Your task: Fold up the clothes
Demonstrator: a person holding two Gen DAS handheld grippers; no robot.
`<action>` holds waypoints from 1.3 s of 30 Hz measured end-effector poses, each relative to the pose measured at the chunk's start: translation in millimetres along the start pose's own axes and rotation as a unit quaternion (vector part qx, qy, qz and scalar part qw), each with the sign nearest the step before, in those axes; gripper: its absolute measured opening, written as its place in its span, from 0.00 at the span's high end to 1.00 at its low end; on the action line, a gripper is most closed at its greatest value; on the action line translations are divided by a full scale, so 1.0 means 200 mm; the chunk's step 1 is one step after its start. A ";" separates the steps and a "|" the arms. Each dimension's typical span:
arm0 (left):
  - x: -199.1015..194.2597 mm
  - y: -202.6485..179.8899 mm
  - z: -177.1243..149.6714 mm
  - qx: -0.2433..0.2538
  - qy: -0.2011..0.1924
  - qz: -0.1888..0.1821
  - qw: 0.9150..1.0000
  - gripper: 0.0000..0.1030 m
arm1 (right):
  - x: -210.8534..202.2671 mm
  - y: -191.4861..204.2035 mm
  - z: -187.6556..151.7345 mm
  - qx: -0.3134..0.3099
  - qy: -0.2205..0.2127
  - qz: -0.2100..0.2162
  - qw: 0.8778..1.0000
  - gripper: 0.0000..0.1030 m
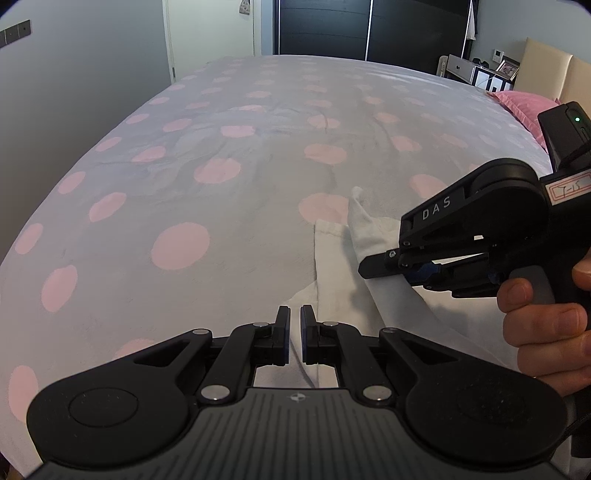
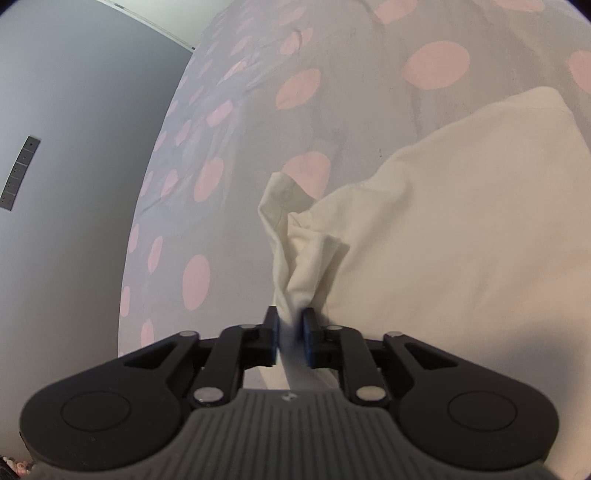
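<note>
A white garment [image 1: 332,258] lies at the near right of a bed with a pink-dotted cover [image 1: 184,166]. My left gripper [image 1: 295,318] hangs just over the garment's left edge with only a sliver between its jaws. Whether cloth is pinched there I cannot tell. My right gripper [image 1: 364,267], held by a hand [image 1: 546,325], comes in from the right, low over the cloth. In the right wrist view the right gripper [image 2: 290,321] has a bunched fold of the garment [image 2: 461,221] filling the gap between its pads. A buttoned cuff [image 2: 282,192] sticks up beyond.
A pink pillow [image 1: 517,103] and a cream headboard [image 1: 546,62] are at the far right. Beyond the bed stand a dark wardrobe [image 1: 325,29] and a small white cabinet [image 1: 465,70]. A grey wall [image 2: 55,184] runs along the bed's left edge.
</note>
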State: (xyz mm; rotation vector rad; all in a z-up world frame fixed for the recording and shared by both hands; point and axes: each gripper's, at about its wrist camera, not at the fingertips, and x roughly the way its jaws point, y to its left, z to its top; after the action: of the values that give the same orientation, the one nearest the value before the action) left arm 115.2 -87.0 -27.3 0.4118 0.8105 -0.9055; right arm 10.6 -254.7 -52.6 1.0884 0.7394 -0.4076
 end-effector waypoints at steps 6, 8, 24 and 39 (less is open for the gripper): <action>-0.01 -0.02 -0.01 0.008 0.003 -0.003 1.000 0.96 | -0.11 0.02 -0.02 -0.029 -0.005 0.007 1.000 0.70; -0.01 -0.03 -0.02 0.011 0.004 -0.003 1.000 0.96 | -0.13 0.02 -0.02 -0.040 -0.007 0.006 0.999 0.70; -0.11 -0.11 -0.14 0.031 0.040 -0.040 0.998 0.80 | -0.48 -0.27 -0.36 -0.125 -0.031 -0.074 0.989 0.71; 0.09 -0.12 -0.37 0.052 0.132 0.041 0.989 0.90 | -0.56 -0.55 -0.59 -0.124 -0.009 -0.100 0.987 0.81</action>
State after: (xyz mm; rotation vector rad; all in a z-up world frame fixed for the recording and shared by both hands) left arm 69.2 -64.8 -87.9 0.6614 0.9843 -0.8291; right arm -177.0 -201.1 -74.9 0.7777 0.8630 -0.4812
